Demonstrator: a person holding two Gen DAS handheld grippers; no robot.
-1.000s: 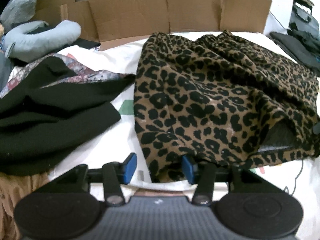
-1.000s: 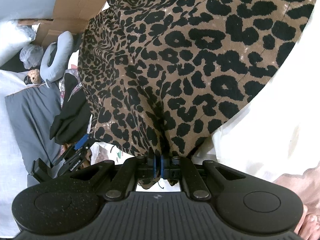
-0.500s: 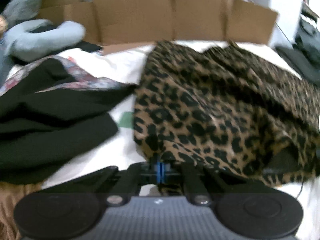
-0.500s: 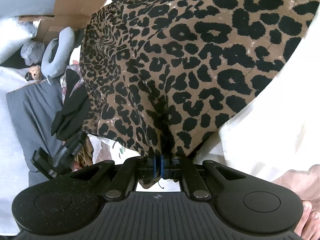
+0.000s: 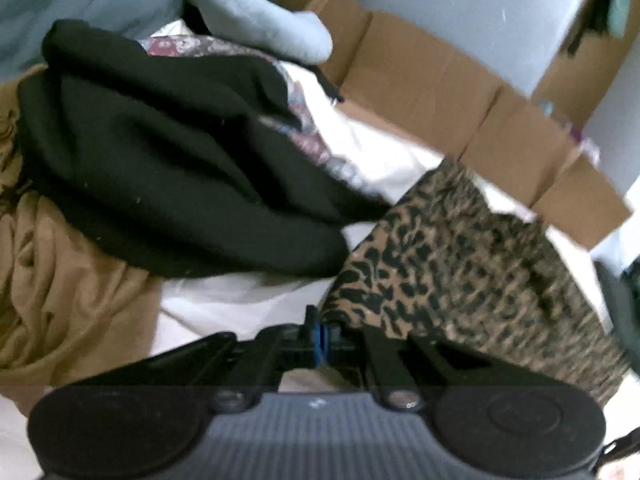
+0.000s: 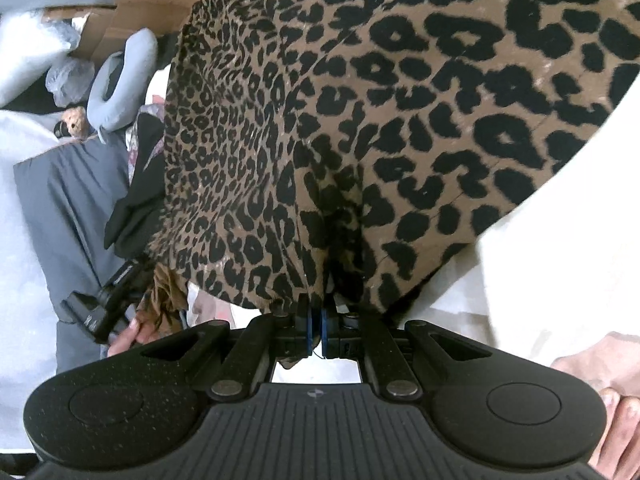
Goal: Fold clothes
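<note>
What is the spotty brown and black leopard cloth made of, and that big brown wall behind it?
Leopard-print garment: seemingly thin, soft woven fabric with a matt finish; it drapes and wrinkles. Brown wall: looks like plain cardboard, with flat stiff panels and fold creases.

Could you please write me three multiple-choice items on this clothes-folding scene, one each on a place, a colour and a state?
1. In the left wrist view, where does the black garment lie relative to the leopard-print garment?
A. On its left
B. On its right
C. Underneath it

2. What colour is the crumpled cloth at the left edge of the left wrist view?
A. Red
B. Tan brown
C. Green

3. In what state is the right gripper?
A. Wide open above the fabric
B. Shut on a cardboard flap
C. Shut on the leopard-print garment

Answers:
1. A, since the black pile fills the left half and the print sits to its right.
2. B, as its folds are plainly tan brown.
3. C, because the blue pads meet with the printed hem pinched between them.
</note>
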